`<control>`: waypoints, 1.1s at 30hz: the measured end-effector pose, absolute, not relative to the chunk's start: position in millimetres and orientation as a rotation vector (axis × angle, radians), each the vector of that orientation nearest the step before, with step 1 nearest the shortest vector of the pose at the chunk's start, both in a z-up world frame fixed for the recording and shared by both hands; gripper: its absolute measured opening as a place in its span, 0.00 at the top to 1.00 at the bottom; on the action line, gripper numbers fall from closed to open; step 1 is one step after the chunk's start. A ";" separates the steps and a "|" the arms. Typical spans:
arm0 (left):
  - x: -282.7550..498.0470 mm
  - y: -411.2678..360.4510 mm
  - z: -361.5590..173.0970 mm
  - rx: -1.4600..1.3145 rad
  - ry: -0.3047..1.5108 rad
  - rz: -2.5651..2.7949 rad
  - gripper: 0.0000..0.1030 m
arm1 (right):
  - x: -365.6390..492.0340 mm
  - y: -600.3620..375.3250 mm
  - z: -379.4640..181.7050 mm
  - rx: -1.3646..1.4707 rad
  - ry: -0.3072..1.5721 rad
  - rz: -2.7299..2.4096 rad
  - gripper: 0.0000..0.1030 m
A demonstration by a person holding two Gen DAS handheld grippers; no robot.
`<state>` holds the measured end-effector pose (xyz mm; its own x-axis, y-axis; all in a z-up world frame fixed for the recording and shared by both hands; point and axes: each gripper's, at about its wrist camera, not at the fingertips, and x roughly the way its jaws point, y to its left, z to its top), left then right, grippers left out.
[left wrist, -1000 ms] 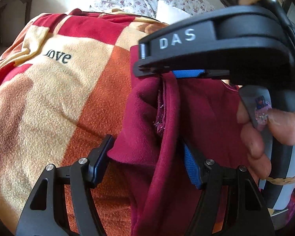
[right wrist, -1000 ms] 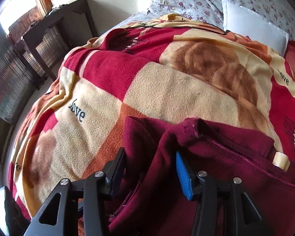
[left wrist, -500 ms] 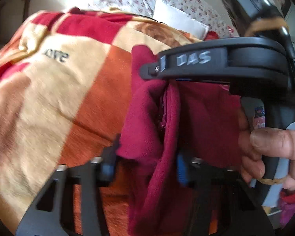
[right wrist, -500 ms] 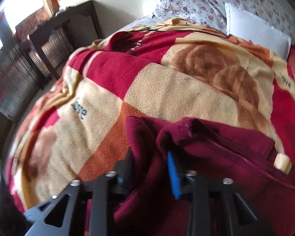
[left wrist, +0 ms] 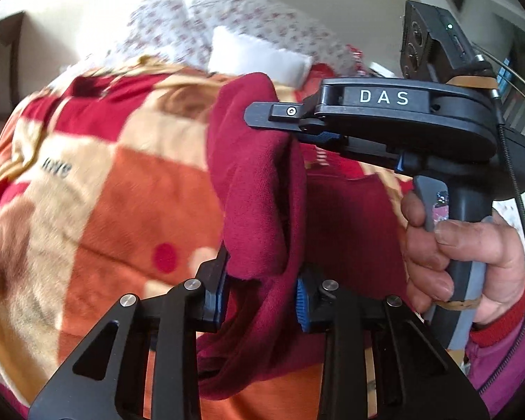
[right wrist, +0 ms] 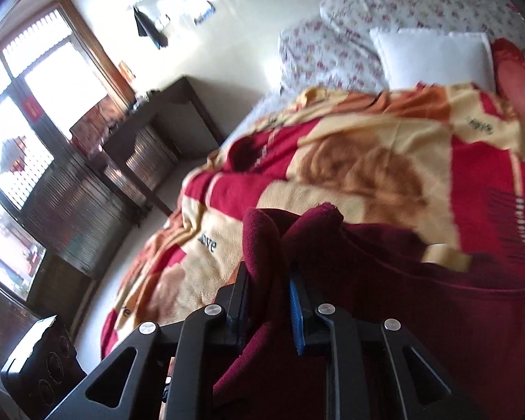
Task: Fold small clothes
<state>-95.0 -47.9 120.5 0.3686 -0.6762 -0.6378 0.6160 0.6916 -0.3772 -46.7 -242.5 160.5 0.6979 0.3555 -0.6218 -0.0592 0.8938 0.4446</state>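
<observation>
Jaws of your left gripper (left wrist: pixel 260 292) and right gripper (right wrist: pixel 269 301) are both closing, pinching the maroon garment (left wrist: pixel 259 189) above the blanket (left wrist: pixel 129 189).

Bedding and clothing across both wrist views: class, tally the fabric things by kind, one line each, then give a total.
Maroon garment: 1
Checked blanket: 1
White pillow: 1
Floral pillows: 2
Total: 5

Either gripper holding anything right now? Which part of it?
Both are closing on the dark red fleece garment: left gripper on a bunched fold at its edge, right gripper on another bunched edge fold. Which garment part cannot be told.
</observation>
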 end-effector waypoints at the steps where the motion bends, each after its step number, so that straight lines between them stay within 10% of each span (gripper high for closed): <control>1: -99.5 -55.0 126.1 -0.071 0.850 -0.843 0.72 | -56.1 -251.5 166.1 0.420 0.753 0.234 0.82; 23: -190.0 -259.4 90.9 0.214 0.932 -0.983 0.72 | -202.3 -439.6 94.9 0.631 0.735 -0.131 0.83; 33: -203.9 -195.5 127.9 0.276 0.925 -1.049 0.59 | -236.5 -446.4 104.6 0.677 0.706 -0.120 0.73</control>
